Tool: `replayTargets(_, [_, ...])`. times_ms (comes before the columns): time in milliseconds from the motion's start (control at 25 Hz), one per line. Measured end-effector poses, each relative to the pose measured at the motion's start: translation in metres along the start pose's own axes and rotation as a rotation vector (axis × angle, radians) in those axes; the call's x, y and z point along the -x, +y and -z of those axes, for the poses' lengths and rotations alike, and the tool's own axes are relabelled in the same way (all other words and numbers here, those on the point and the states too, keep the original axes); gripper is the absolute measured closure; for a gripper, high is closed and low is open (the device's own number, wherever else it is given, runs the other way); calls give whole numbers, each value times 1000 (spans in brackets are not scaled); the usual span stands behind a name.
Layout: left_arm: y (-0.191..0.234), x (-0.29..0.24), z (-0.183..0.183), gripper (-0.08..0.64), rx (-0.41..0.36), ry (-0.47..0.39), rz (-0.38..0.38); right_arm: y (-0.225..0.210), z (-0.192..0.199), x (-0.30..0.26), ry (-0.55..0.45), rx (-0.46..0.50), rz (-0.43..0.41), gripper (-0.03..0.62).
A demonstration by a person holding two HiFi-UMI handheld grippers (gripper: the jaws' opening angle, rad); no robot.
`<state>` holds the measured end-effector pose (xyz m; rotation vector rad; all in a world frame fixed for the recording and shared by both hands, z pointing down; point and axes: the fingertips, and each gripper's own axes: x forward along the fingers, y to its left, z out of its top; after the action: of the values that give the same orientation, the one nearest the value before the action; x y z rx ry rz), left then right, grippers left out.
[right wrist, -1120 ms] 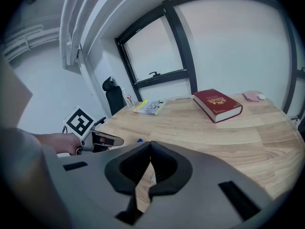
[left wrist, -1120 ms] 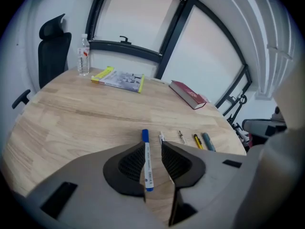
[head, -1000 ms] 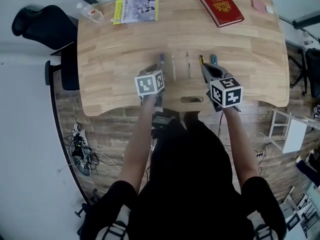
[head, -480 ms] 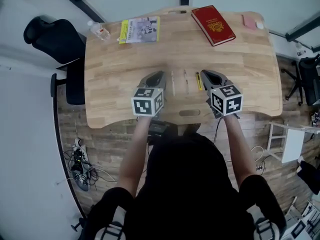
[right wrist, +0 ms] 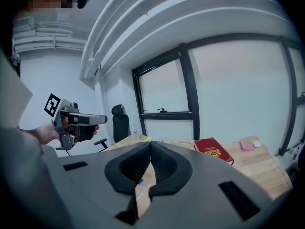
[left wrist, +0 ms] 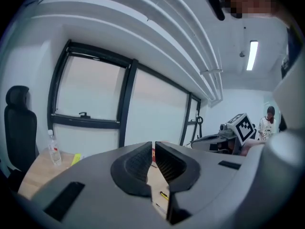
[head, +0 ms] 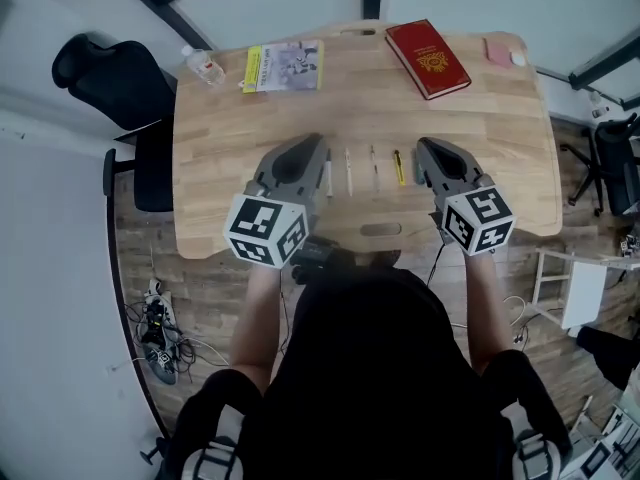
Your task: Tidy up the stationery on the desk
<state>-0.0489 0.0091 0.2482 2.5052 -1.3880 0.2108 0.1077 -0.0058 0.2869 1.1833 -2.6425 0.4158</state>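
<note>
Several pens lie side by side in a row on the wooden desk [head: 480,128]: a white pen [head: 348,168], a thin pen [head: 373,166] and a yellow pen [head: 398,166]. My left gripper [head: 314,142] is held above the left end of the row, jaws shut on nothing. Its own view has the left gripper [left wrist: 153,146] tilted up toward the windows. Above the right end hangs my right gripper [head: 429,145], also shut and empty; the right gripper [right wrist: 150,144] points over the desk. A blue pen [right wrist: 139,181] shows below its jaws.
A red book [head: 428,58] lies at the back right, with a pink item [head: 497,50] beyond it. At the back left lie a yellow booklet [head: 283,65] and a water bottle [head: 200,63]. A black chair [head: 110,78] stands left of the desk.
Both grippers have lifted off the pen row and come up toward the head camera, the left one most. The pens stay in their row.
</note>
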Motion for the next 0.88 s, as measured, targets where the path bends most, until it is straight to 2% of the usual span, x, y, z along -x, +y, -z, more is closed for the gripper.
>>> replayTargets(160, [12, 5, -16, 512, -7, -43, -10, -1, -24, 10, -68, 22, -4, 572])
replayTargets(360, [24, -1, -12, 512, -6, -27, -26, -2, -25, 3, -62, 88, 3, 572])
replayTargets(880, [20, -7, 1, 512, -2, 1, -15, 4, -14, 1, -57, 52, -7, 572])
